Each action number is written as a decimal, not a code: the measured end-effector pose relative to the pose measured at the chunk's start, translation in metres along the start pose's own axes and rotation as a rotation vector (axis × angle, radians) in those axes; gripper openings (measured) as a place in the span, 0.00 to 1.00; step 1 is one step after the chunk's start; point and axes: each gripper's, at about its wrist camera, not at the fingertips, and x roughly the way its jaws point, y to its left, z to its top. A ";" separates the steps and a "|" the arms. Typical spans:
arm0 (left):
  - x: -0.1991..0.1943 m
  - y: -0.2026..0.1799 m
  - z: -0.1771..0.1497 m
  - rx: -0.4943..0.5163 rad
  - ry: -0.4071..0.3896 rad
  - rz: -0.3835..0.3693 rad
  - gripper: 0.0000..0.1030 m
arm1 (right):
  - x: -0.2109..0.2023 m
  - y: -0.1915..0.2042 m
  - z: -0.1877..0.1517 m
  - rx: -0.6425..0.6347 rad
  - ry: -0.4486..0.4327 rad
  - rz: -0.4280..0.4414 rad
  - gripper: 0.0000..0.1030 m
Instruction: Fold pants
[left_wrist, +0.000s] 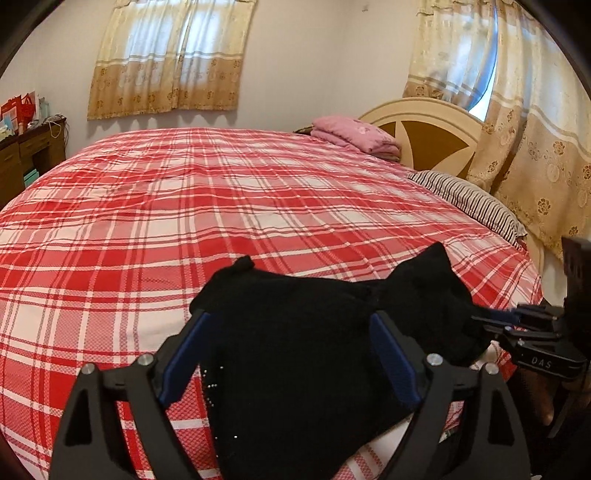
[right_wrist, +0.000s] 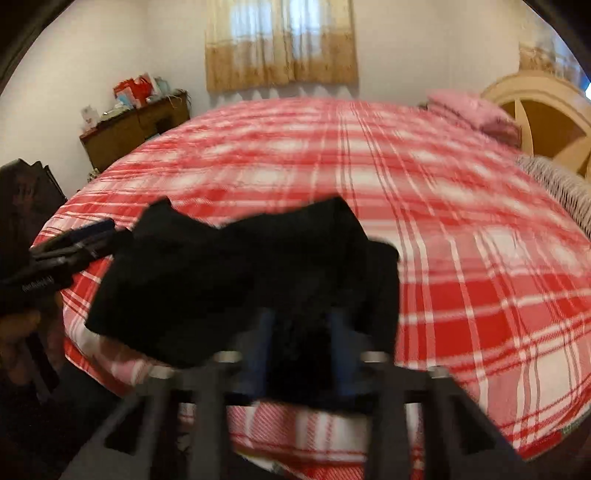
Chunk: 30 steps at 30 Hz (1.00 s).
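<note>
**Black pants bunched at the bed's near edge, one tool on each side**

The left tool (left_wrist: 291, 354) stands spread, its blue-padded fingers (left_wrist: 391, 354) wide apart on either side of the black pants (left_wrist: 295, 350). The cloth lies between them and over their gap, but the pads do not look pressed onto it, so I judge this tool is not gripping. The right tool (right_wrist: 299, 350) has its fingers much closer together with dark cloth filling the space between them. In its own blurred view, it appears to be pinching a bunch of the pants, and the left view agrees, showing its tips closed at the cloth's right end.

The pants sit in a crumpled heap on the red plaid bed cover (left_wrist: 184, 221), right at the near edge, just ahead of both tools. Two peaks of fabric stick up. The heap's long axis runs roughly left to right, across the line of both tools, with the left tool at one end and the right tool at the other. Neither waistband nor legs can be made out.

Folding has probably not begun in earnest; the heap likely needs spreading flat toward the open middle of the bed first.

Further off lie a folded pink blanket (left_wrist: 356, 136), a striped pillow (left_wrist: 469, 203) and the headboard (left_wrist: 424, 129).
</note>
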 end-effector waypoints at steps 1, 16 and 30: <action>0.000 0.000 0.000 -0.003 -0.002 -0.002 0.87 | -0.002 -0.005 -0.002 0.007 -0.004 0.002 0.19; 0.023 0.021 -0.016 -0.049 0.053 0.081 0.96 | -0.010 -0.045 -0.008 0.136 -0.004 -0.055 0.44; 0.059 0.024 0.024 0.093 0.060 0.187 1.00 | 0.030 -0.008 0.056 0.084 -0.093 0.068 0.44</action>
